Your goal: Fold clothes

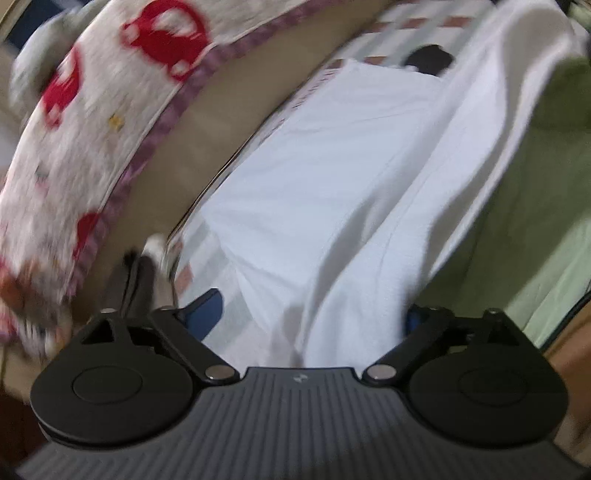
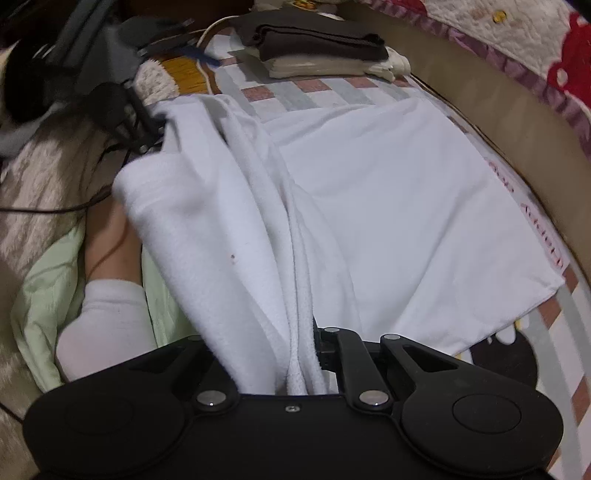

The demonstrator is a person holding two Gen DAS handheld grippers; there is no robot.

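Observation:
A white garment (image 1: 332,166) lies spread on a checked sheet (image 2: 295,92), its flat part (image 2: 406,203) toward the tan bed edge. One side is gathered into a long raised fold (image 2: 229,221). My right gripper (image 2: 295,354) is shut on the near end of that fold, and the bunched cloth hides its left finger. My left gripper (image 1: 309,314) stands wide open, with blue pads (image 1: 207,310) showing. The white cloth lies loose between its fingers, and the pads do not press on it.
A stack of folded dark brown and beige clothes (image 2: 317,44) sits at the far end of the sheet. A quilt with red cars (image 1: 110,92) borders the bed. A pale green cloth (image 1: 554,184), a person's leg in a white sock (image 2: 103,325) and cables (image 2: 207,33) lie beside the garment.

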